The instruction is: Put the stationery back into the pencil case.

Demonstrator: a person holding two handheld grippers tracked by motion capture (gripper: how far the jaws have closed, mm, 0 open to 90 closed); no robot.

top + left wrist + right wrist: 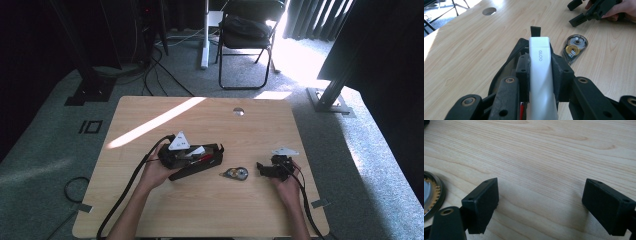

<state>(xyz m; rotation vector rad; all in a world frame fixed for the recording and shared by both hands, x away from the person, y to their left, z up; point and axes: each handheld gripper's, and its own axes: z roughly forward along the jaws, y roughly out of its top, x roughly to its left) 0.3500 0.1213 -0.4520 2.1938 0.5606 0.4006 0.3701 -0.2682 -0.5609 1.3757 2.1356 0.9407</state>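
1. A white glue stick (541,75) marked GLOO is clamped between the pads of the left gripper (540,66), low in the middle of the left gripper view, above an open black pencil case (200,162).
2. The right gripper (540,206) is held with jaws wide apart over bare table (549,150).
3. A correction tape dispenser (236,173) lies between the two grippers, at the centre of the high view.

A light wooden table (150,120) is seen with a round hole (238,111) near its far edge. Nearer than the hole, a tape dispenser (235,173) and a black pouch (197,162) are laid directly on it.
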